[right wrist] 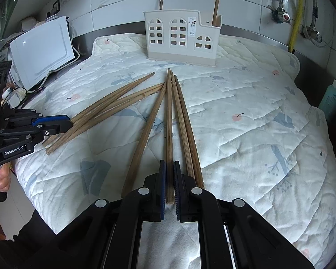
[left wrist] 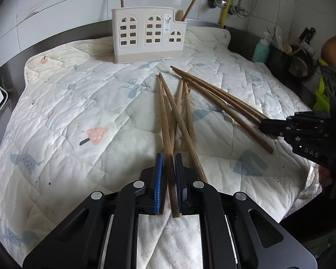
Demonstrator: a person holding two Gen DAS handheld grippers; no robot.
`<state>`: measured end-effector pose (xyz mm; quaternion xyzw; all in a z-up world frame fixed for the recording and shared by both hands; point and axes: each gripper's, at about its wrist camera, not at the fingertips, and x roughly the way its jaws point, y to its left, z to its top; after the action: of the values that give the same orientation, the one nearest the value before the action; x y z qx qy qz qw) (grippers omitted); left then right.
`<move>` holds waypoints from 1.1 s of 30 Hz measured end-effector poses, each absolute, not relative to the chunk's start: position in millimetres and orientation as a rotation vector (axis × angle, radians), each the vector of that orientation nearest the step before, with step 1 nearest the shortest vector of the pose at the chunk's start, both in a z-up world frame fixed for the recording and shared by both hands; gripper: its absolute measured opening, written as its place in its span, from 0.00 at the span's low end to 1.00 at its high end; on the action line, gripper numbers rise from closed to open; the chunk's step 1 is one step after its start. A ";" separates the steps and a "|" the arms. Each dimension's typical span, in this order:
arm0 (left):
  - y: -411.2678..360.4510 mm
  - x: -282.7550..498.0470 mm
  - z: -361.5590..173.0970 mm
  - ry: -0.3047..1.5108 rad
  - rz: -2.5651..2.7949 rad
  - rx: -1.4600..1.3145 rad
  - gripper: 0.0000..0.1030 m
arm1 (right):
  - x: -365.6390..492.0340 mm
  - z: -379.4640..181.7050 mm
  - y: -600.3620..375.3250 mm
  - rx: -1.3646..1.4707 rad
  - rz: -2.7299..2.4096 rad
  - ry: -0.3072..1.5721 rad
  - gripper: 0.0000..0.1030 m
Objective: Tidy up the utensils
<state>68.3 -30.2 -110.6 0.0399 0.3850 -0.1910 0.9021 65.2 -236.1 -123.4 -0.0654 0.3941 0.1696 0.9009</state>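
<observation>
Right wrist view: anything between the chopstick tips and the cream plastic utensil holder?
Nothing: bare white quilted mat separates the wooden chopstick tips from the cream plastic utensil holder.

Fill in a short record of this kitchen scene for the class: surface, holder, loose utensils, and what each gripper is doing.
surface: quilted cloth over a counter
holder: cream house-shaped caddy at the far edge, upright, two wooden handles sticking out
loose utensils: wooden chopsticks lying in two fans on the cloth
left gripper: shut on one chopstick
right gripper: shut on one chopstick
in caddy yet: none of the loose chopsticks
</observation>
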 end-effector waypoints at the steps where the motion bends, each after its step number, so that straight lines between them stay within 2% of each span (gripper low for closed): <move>1: -30.3 67.7 -110.3 0.790 -0.391 0.089 0.09 | 64.3 -123.1 -235.8 -0.134 0.351 0.815 0.06; 8: -26.2 69.1 -110.0 0.789 -0.392 0.076 0.09 | 59.0 -114.1 -235.8 -0.114 0.345 0.789 0.06; 15: -16.1 77.8 -117.3 0.839 -0.434 -0.050 0.10 | 58.9 -108.2 -235.6 -0.107 0.342 0.780 0.06; 20: -8.7 81.5 -120.1 0.844 -0.454 -0.135 0.07 | 58.6 -105.2 -236.1 -0.103 0.339 0.774 0.06; 33: 4.8 82.1 -77.6 0.733 -0.466 -0.179 0.05 | 59.1 -46.5 -235.2 -0.083 0.335 0.637 0.06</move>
<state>82.1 4.8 -77.6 -0.0866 0.3545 -0.2256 0.9033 59.1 -235.2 -46.5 -0.0408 0.3116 0.1638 0.9351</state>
